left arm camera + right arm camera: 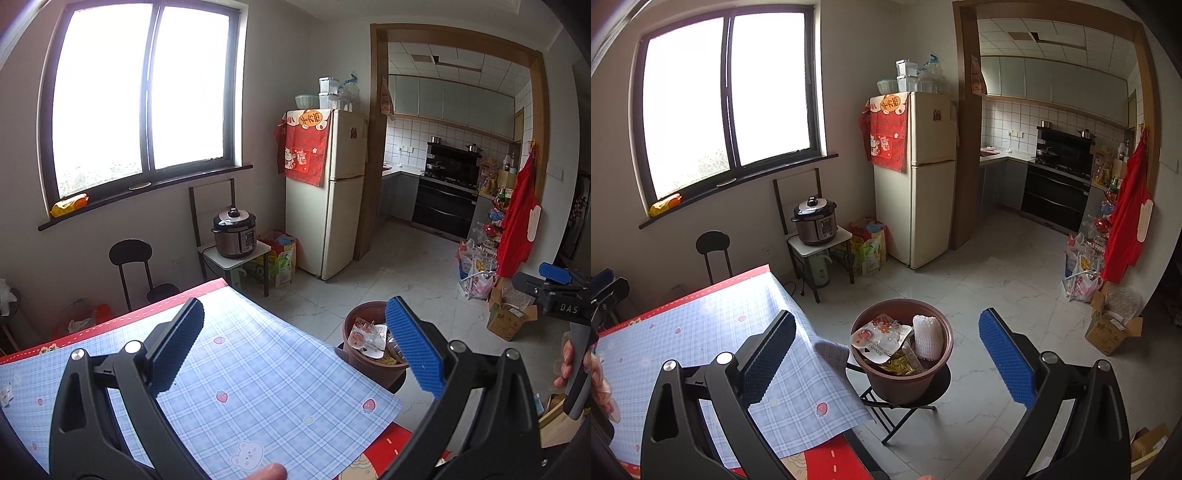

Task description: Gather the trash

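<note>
Looking along the left gripper (295,347), its fingers spread wide and empty over the blue plaid tablecloth (236,369); right of centre, a brown pot (356,325) holds what may be wrappers. Seen from the right wrist, the right gripper (886,349) gapes wide, empty; low at centre, the pot (905,384) sits on a black stool (905,406), holding plastic packaging (881,338) and white foam netting (928,336).

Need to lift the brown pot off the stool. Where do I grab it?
Grip the pot's rolled rim on the near right side, coming from above with the right gripper, one finger inside and one outside. The walls taper, so a side pinch would likely slip.
</note>
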`<state>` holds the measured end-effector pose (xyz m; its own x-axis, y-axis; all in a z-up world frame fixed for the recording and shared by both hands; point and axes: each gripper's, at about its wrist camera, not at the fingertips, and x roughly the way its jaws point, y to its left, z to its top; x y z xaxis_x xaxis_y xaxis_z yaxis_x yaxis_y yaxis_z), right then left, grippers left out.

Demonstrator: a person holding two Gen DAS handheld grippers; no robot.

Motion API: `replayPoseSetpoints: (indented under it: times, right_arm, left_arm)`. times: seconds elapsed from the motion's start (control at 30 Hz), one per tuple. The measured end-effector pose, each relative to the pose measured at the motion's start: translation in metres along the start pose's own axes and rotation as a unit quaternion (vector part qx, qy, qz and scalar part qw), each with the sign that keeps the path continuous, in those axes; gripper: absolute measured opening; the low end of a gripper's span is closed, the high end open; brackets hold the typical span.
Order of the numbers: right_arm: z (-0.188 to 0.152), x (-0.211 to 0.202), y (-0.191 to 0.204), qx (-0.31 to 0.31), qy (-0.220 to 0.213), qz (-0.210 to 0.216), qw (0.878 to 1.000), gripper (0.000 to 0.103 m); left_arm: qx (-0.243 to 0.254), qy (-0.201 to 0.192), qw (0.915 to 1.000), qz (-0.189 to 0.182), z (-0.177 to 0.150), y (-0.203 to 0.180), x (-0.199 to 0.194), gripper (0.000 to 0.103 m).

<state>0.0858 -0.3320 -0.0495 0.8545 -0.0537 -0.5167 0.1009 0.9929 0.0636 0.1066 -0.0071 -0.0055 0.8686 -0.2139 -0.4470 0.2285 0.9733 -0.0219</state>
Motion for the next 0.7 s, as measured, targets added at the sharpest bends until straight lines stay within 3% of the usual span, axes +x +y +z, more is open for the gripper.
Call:
replayPoseSetpoints:
  times: [0.7]
  right_arm:
    - [0.0014,0.0041,-0.0018,0.005,0.004,-0.011,1.000,0.098]
  left_arm:
    - [-0.002,0.001,1.0000,0.001,-0.0021,0.0025,0.0062,0.097]
